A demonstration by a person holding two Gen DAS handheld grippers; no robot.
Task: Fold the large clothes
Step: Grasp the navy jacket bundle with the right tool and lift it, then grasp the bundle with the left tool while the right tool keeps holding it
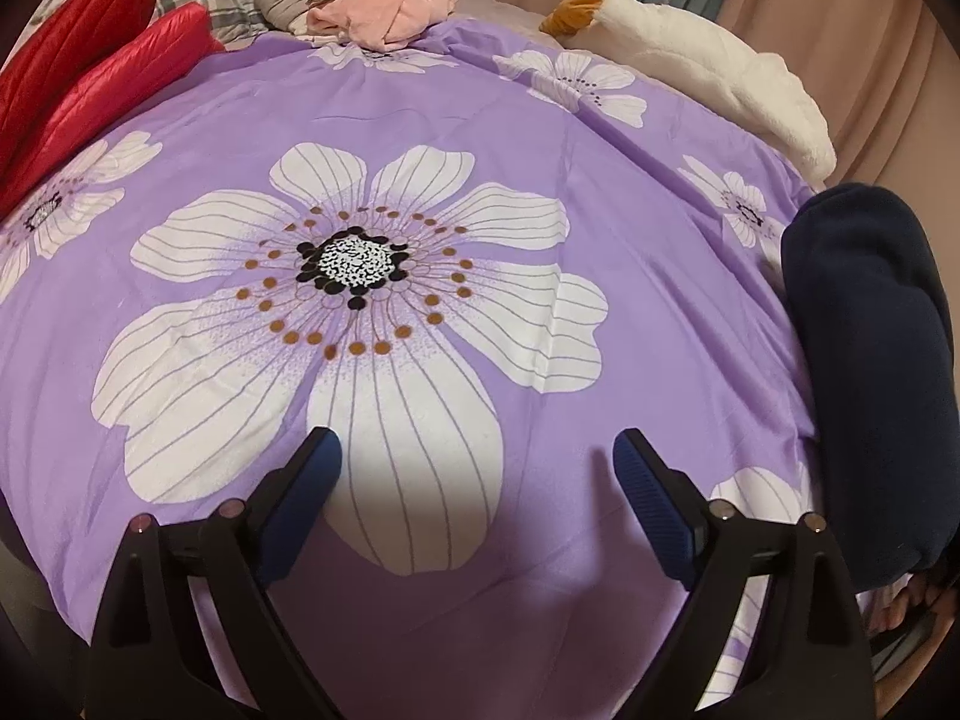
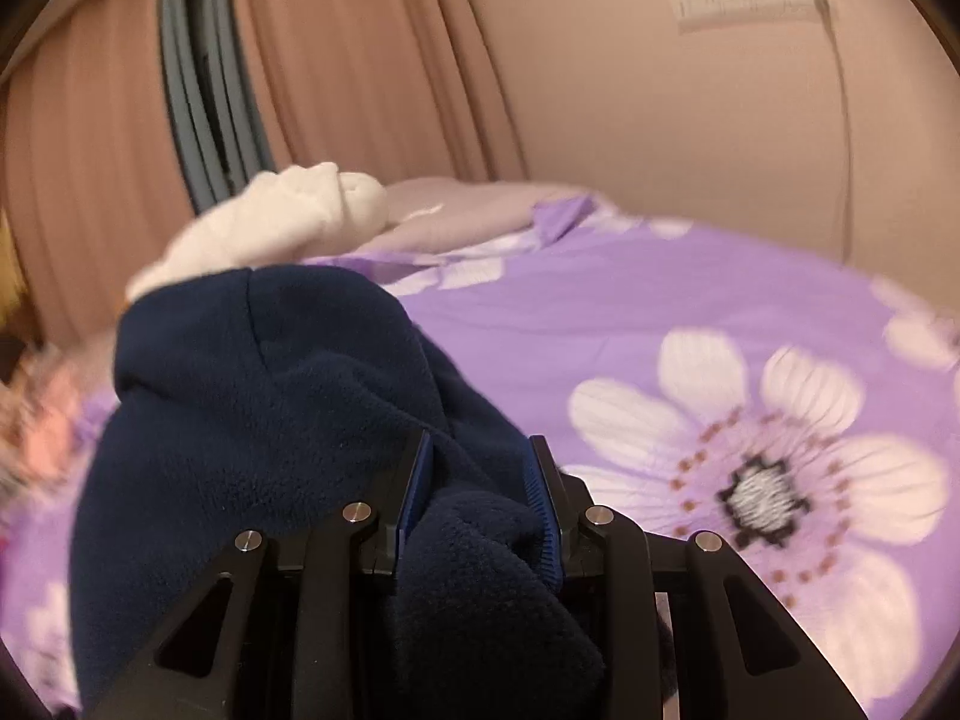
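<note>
Passable: broad flat purple floral bedspread (image 1: 540, 192), centre and near. Obstructions: red quilted cushions (image 1: 90, 78) far left; pink folded clothing pile (image 1: 390, 6) far; white plush toy (image 1: 708, 60) far right; navy fleece garment (image 1: 864, 372) right.

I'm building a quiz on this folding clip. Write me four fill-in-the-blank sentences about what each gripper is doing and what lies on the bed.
1. The right gripper is shut on a navy ____ garment.
2. The left gripper hangs ____ and holds nothing.
3. The bedspread is ____ with white flowers.
4. The quilted jacket is ____.

Missing words: fleece; open; purple; red
</note>
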